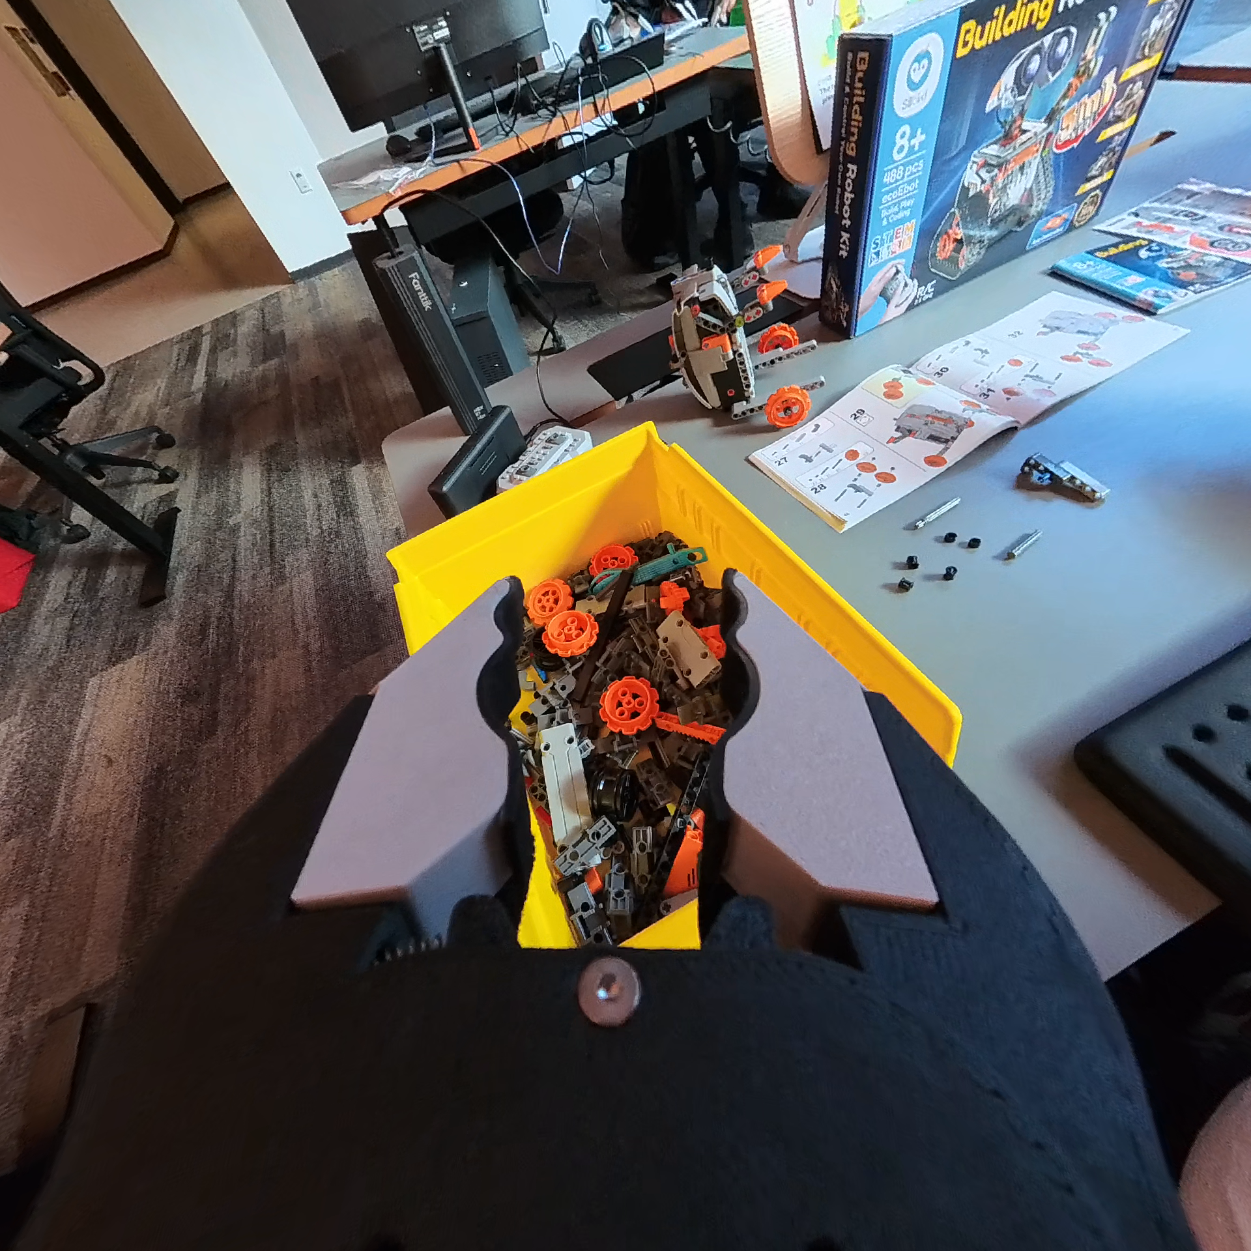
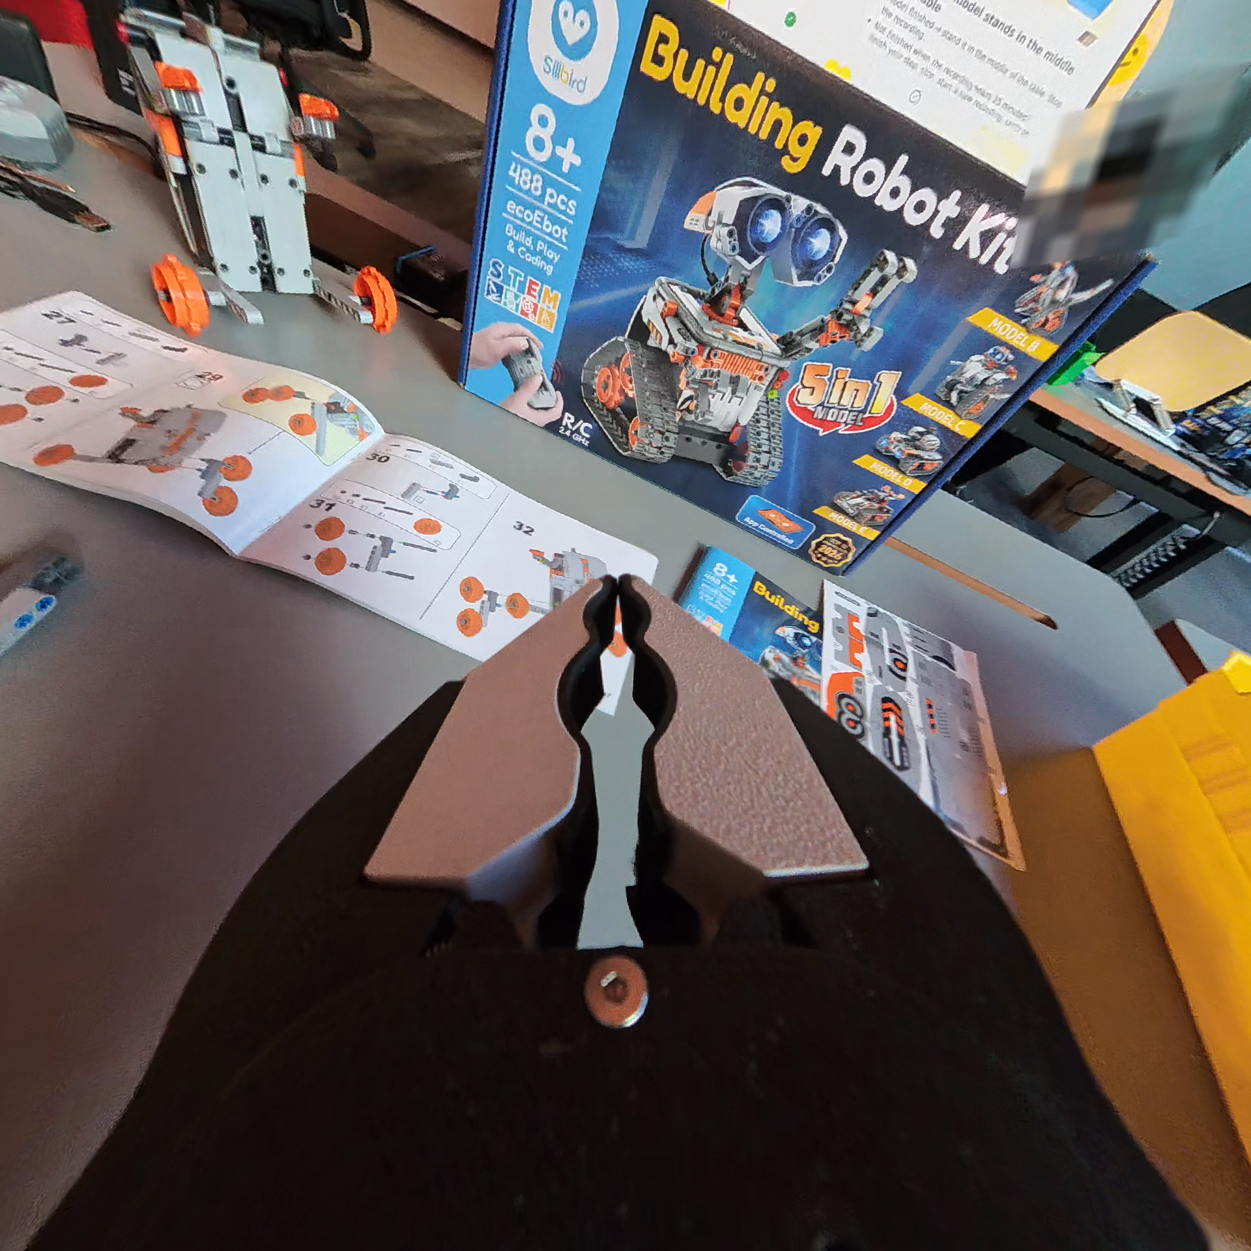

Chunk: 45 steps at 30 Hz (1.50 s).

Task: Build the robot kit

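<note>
The left gripper (image 1: 619, 596) hovered over the yellow bin (image 1: 541, 521) of loose building pieces (image 1: 629, 704), fingers spread and empty. The right gripper (image 2: 617, 587) hung above the open instruction booklet (image 2: 284, 474) on the grey table (image 2: 169, 711), fingertips pressed together, gripping nothing visible.

1. L gripper (image 1: 619, 589) is pointing forward and tilting downward, w/ its two fingers (image 1: 433, 758) spreading wide apart, tips well separated, nothing sitting between them.
2. Its grey finger faces are showing on top; black wavy inner edges are facing each other across the gap.
3. R gripper (image 2: 617, 583) is pointing forward and down, fingers (image 2: 508, 744) pressing together at the tips, only a thin gap showing farther back, gripping nothing.
</note>
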Available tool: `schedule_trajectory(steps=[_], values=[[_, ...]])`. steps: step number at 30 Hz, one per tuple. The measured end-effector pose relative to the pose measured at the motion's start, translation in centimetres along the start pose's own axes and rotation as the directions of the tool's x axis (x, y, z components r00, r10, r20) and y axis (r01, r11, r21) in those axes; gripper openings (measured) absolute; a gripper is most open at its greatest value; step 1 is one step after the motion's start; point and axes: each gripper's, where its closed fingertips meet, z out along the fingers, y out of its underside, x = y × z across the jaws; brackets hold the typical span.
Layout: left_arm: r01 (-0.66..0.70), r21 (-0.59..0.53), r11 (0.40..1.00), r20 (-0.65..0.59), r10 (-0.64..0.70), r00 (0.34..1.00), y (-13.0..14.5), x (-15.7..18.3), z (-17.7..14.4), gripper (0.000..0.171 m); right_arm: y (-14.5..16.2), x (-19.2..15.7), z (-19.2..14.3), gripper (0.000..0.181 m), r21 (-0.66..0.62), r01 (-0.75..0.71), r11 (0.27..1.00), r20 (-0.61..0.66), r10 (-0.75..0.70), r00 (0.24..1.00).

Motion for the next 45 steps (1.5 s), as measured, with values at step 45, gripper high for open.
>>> schedule_trajectory(steps=[45], values=[[0.036,0.085,0.996,-0.224,-0.016,0.974,-10.1,11.3,6.8,0.055,-3.7,-2.0,0.4,0.0,0.17,-0.188,0.967,0.39,0.11,0.914]])
